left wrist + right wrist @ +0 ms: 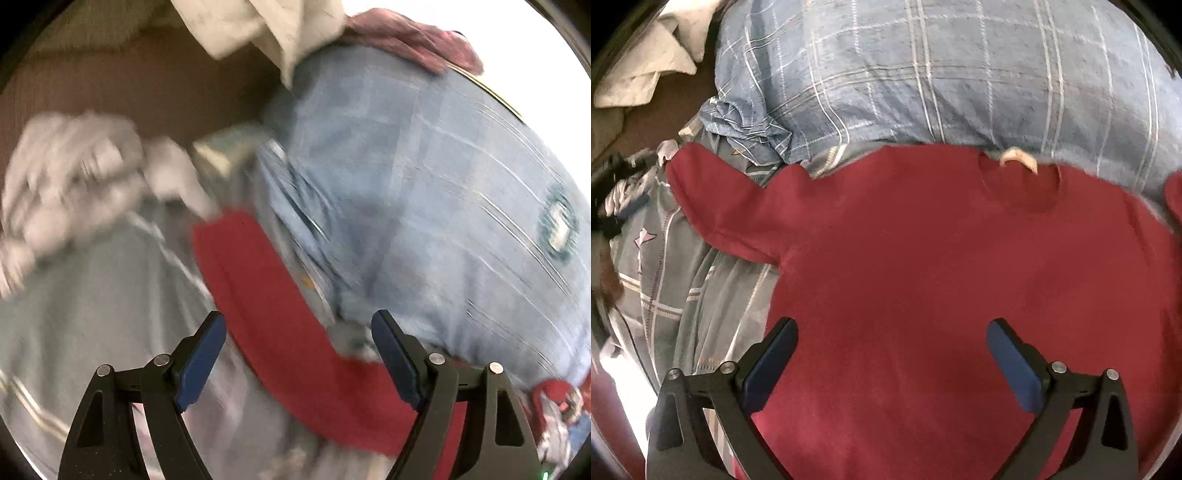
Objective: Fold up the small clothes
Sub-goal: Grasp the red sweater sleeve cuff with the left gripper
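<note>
Red shirt [923, 277] lies flat, nothing atop it. Plaid pillow [923, 74] butts its collar edge; grey sheet [701, 295] bare leftward.

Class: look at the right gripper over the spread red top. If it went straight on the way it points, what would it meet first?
Most likely the red top itself: the open right gripper points onto its body, nothing between the fingers. Past the collar lies the blue plaid pillow. Depth is unclear.
</note>
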{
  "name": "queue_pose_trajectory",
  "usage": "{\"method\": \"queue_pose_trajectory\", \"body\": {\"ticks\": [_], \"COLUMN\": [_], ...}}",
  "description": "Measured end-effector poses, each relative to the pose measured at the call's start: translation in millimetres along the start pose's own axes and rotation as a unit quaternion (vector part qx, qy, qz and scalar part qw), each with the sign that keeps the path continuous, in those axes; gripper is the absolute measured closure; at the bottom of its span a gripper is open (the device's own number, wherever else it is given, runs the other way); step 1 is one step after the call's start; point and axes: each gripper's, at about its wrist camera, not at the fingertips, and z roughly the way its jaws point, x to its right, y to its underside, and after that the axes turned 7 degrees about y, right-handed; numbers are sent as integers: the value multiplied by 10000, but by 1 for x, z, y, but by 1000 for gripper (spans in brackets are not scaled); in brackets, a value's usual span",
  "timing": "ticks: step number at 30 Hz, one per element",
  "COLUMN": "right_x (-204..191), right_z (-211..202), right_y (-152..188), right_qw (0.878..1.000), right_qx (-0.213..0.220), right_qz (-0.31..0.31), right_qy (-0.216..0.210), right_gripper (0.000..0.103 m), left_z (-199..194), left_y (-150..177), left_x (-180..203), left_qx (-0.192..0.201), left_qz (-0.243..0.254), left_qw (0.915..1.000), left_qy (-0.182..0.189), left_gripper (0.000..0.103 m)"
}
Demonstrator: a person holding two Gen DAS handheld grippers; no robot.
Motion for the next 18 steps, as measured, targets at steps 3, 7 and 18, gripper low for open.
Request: {"method": "queue_pose_trajectory", "body": {"ticks": [3, 7, 18], "right_x": [4, 1, 3], "right_z": [1, -2, -1], "right_y": [8, 12, 11], "right_qw": [10000, 9999, 9996], "right_qx": [18, 106, 90], "right_qz": [35, -64, -60], "right_qy": [-77, -99, -262], "right_gripper": [0, 0, 0], "left_z": [15, 47, 107], "left_y": [-29, -53, -70], "left_x": [-13, -26, -41], "left_qx": [-107, -484, -1127], "left_qz": [9, 143, 277], "left_qw": [9992, 9967, 9922], "left_qy": [-395, -643, -465], "left_gripper": [22, 25, 54]}}
